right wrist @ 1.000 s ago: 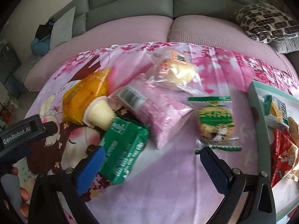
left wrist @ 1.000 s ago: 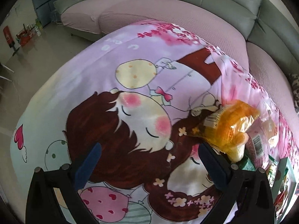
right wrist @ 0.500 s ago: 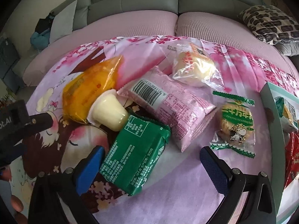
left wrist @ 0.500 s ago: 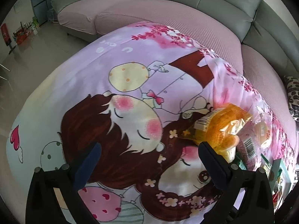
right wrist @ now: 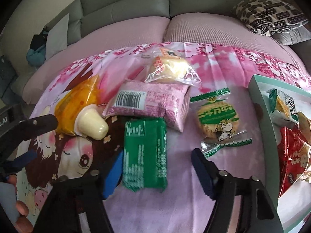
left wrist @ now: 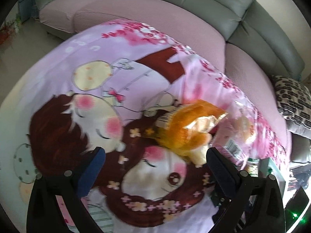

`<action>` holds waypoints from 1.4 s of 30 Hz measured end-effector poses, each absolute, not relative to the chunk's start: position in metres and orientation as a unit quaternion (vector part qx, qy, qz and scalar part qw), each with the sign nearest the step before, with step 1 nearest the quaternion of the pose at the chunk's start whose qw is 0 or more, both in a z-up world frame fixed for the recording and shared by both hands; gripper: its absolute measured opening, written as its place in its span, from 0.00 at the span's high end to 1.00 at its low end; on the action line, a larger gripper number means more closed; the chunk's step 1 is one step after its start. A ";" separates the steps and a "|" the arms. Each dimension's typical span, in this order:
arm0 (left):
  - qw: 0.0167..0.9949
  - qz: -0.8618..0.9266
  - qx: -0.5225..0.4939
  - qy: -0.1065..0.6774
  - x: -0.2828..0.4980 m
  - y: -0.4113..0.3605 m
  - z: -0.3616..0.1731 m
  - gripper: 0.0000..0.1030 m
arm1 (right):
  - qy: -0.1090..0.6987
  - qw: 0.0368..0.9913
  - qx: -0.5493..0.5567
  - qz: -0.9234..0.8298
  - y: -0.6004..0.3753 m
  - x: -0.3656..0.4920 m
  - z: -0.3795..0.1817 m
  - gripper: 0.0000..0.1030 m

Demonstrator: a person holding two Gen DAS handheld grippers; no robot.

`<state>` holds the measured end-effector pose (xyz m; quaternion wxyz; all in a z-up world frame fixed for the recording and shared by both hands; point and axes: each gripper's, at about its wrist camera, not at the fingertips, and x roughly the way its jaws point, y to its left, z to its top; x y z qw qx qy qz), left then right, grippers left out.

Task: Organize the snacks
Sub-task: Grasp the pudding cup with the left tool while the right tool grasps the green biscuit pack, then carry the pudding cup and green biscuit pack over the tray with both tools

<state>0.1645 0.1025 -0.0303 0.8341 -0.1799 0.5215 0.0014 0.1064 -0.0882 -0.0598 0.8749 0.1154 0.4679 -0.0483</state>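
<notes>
Several snacks lie on a cartoon-print blanket point(right wrist: 223, 174). In the right wrist view my right gripper point(right wrist: 156, 155) straddles a green packet point(right wrist: 145, 151). Its jaws are closing; the left pad is at the packet's edge and the right pad stands clear of it. Behind lie a pink packet point(right wrist: 149, 103), a cream pudding cup point(right wrist: 93, 124), an orange packet point(right wrist: 77, 99), a wrapped bun point(right wrist: 171, 68) and a round cracker point(right wrist: 217, 120). My left gripper point(left wrist: 155, 151) hangs open over the blanket with nothing between its fingers, the orange packet point(left wrist: 184, 128) just ahead on its right.
A pale green tray point(right wrist: 258, 89) at the right edge holds a green-and-white packet point(right wrist: 283, 104) and a red packet point(right wrist: 295, 155). A grey sofa point(right wrist: 194, 0) with a patterned cushion point(right wrist: 268, 13) curves behind the blanket. A person's fingers point(right wrist: 21, 209) show at lower left.
The right gripper's jaws have narrowed around the green packet, which now lies straight between them. The left gripper has swung right, bringing the orange packet nearer.
</notes>
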 end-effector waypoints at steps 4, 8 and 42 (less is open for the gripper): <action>0.833 -0.011 -0.173 0.526 0.167 0.090 -0.036 0.00 | 0.462 0.879 0.111 -0.039 -0.086 0.110 -0.060 0.37; 0.833 -0.018 -0.165 0.527 0.170 0.081 -0.041 0.00 | 0.460 0.880 0.116 -0.025 -0.086 0.111 -0.061 0.48; 0.816 -0.041 -0.188 0.545 0.172 0.059 -0.058 0.53 | 0.466 0.878 0.106 -0.018 -0.091 0.099 -0.059 0.57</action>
